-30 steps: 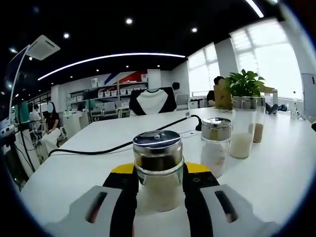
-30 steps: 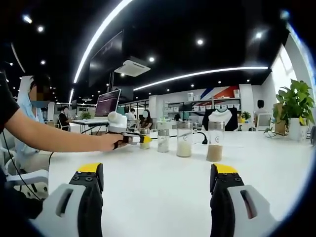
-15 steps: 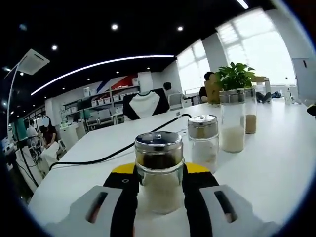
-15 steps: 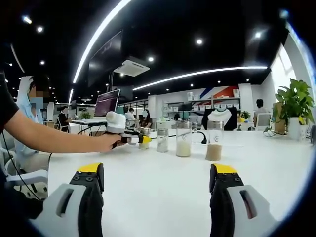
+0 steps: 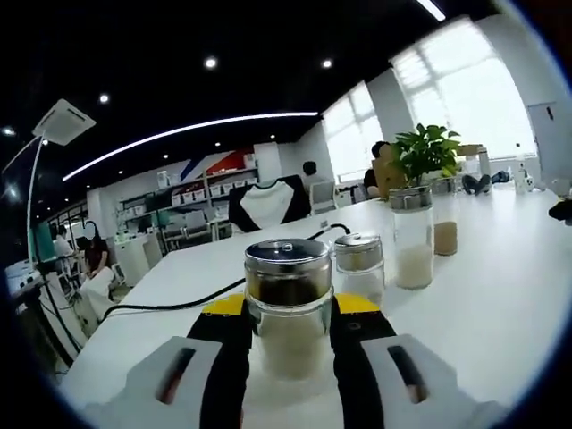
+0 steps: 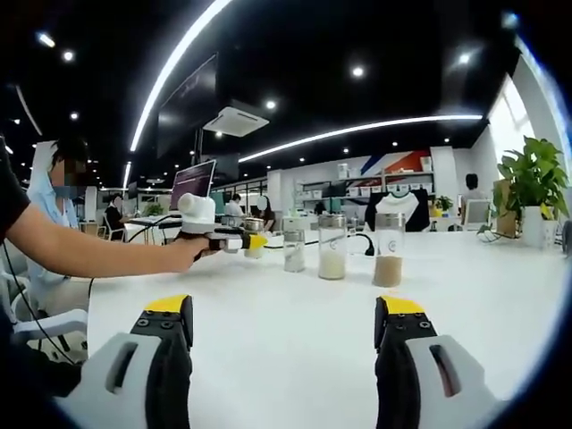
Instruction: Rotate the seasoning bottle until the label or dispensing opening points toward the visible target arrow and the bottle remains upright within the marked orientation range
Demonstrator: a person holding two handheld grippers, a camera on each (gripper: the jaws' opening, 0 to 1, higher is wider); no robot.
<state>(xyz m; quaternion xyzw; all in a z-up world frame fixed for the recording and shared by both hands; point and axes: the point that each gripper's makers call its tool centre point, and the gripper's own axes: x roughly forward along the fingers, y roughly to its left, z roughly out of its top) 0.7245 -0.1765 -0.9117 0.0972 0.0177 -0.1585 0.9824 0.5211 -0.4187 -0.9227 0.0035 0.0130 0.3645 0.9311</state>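
Observation:
The seasoning bottle, clear glass with a shiny metal lid, dark seasoning above pale, stands upright between the yellow-tipped jaws of my left gripper, which is shut on its body. In the right gripper view the same left gripper is held out by a person's hand over the white table, with the bottle at its tip. I cannot tell whether the bottle touches the table. My right gripper hovers low over the near table, open, with nothing between its jaws. I see no arrow mark.
Three more shakers stand in a row: a small one, a tall one with white grains and one with brown powder. A black cable runs across the table. A potted plant stands behind. A person's arm reaches from the left.
In the right gripper view, the left gripper with the bottle has moved a little left and up, away from the row of shakers. The right gripper has barely moved.

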